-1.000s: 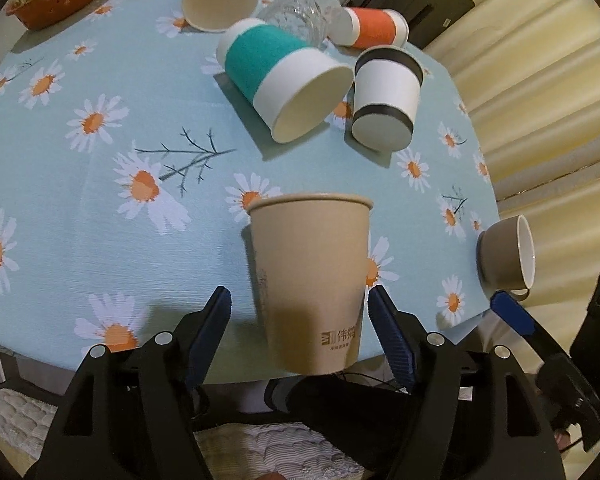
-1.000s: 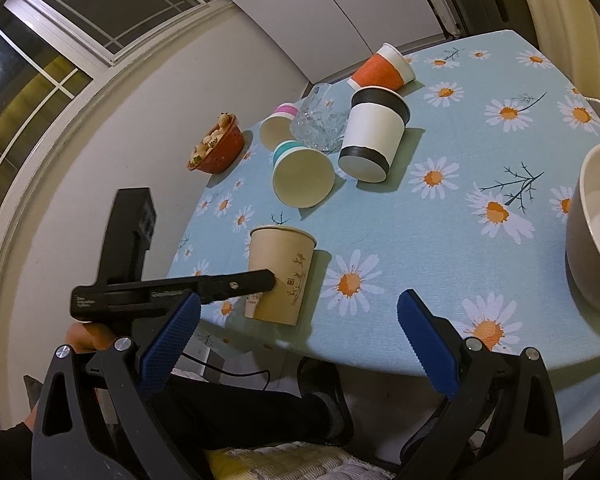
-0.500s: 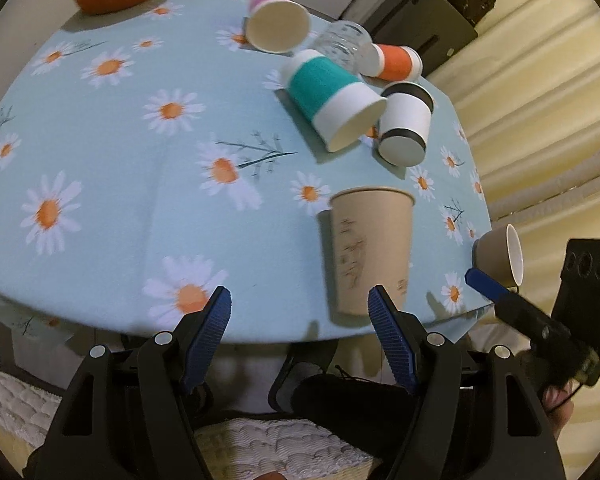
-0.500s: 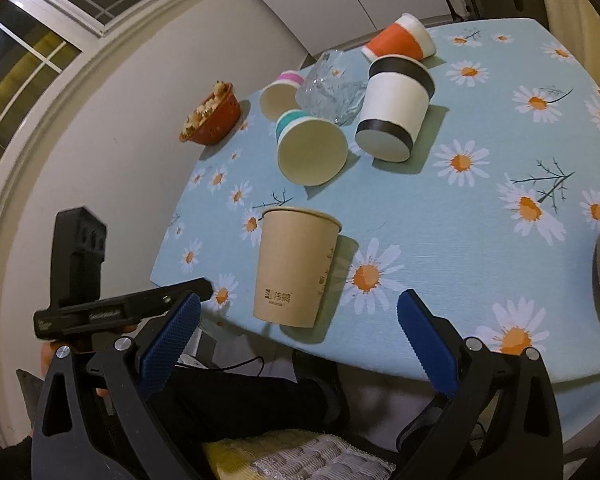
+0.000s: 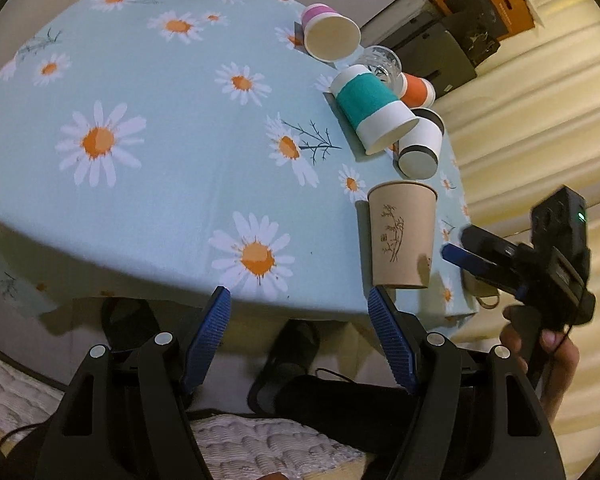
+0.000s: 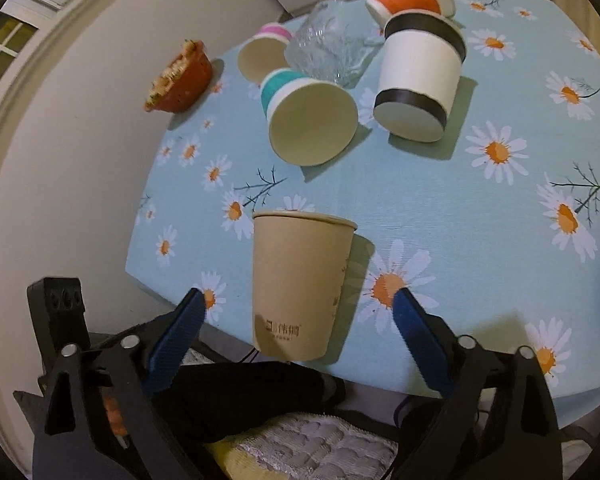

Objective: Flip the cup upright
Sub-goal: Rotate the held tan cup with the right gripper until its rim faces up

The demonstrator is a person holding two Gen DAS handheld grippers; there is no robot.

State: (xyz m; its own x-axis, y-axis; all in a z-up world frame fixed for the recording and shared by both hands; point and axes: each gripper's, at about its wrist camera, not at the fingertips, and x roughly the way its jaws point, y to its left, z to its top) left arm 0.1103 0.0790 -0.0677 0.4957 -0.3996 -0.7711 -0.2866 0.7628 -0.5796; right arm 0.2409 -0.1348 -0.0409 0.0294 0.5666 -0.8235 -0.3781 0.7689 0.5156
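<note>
The left gripper (image 5: 300, 300) hangs off the near edge of the table (image 5: 172, 184), its blue pads spread apart and holding nothing. The tan paper cup (image 5: 402, 236) stands to its right, near the table's near-right edge, outside the span of that gripper's pads. In the right wrist view the same tan paper cup (image 6: 300, 284) sits almost straight ahead of the right gripper (image 6: 300, 312), between the lines of its two open pads, though no pad touches it. So the right gripper is judged the nearer and better lined up.

The cup's long axis runs vertical: rim up, base on the cloth, so it already looks upright. It is plain tan paper with a bamboo drawing on one side and printed characters low on another.

Farther right and back lie the cups on their sides: a teal-banded cup (image 5: 370, 114), a black-banded cup (image 5: 420, 146), an orange cup (image 5: 416, 90) and a pink-topped cup (image 5: 328, 32), around a glass tumbler (image 5: 380, 62). Any of these is probably the next to be righted.
</note>
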